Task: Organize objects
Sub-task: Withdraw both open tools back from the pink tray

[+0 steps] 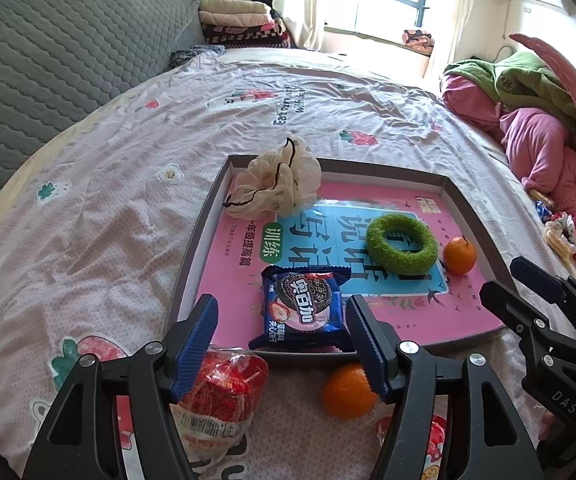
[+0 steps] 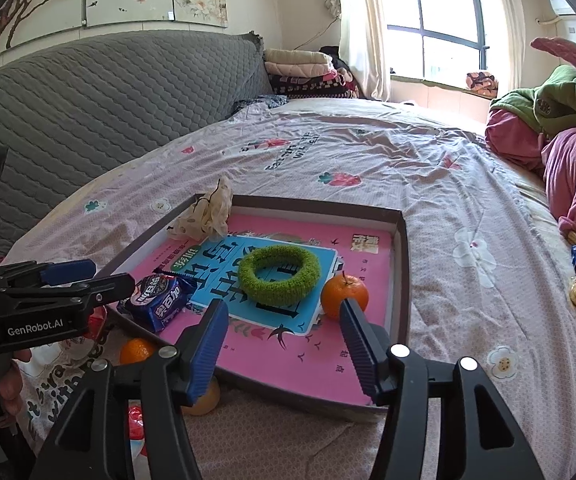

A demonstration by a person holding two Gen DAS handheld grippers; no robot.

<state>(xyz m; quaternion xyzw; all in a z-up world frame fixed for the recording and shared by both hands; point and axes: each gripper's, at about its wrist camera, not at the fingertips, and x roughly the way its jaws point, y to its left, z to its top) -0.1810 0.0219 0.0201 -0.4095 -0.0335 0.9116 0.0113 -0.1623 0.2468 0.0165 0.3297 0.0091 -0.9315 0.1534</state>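
Left wrist view sets the loose orange (image 1: 348, 390) near the bottom centre, on the bedsheet just outside the near rim of the tray (image 1: 192, 240), partly behind the right-hand pad of the left gripper (image 1: 282, 344), whose jaws stand wide apart with nothing between them. It is probably the next thing to gather: round, firm and light, liable to roll on the soft bedding, so a hold across its widest part seems safest. Left of it lies a red wrapped snack (image 1: 224, 384); crinkly film would likely slip, and its middle is the better grip. Already inside the tray are a blue cookie packet (image 1: 304, 308), a fuzzy green ring (image 1: 402, 246), a second orange (image 1: 459, 255) and a cream scrunchie (image 1: 276, 188) in the far corner. Right wrist view shows the right gripper (image 2: 282, 346) low in the frame, equally open and empty, hovering over the tray's near edge. A pink printed bedsheet (image 1: 88, 200), wrinkled and yielding, carries everything; a grey quilted headboard (image 2: 88, 92) fills the upper left, a bright window (image 2: 436, 20) the upper right, bundled clothes (image 2: 548, 128) the right edge.
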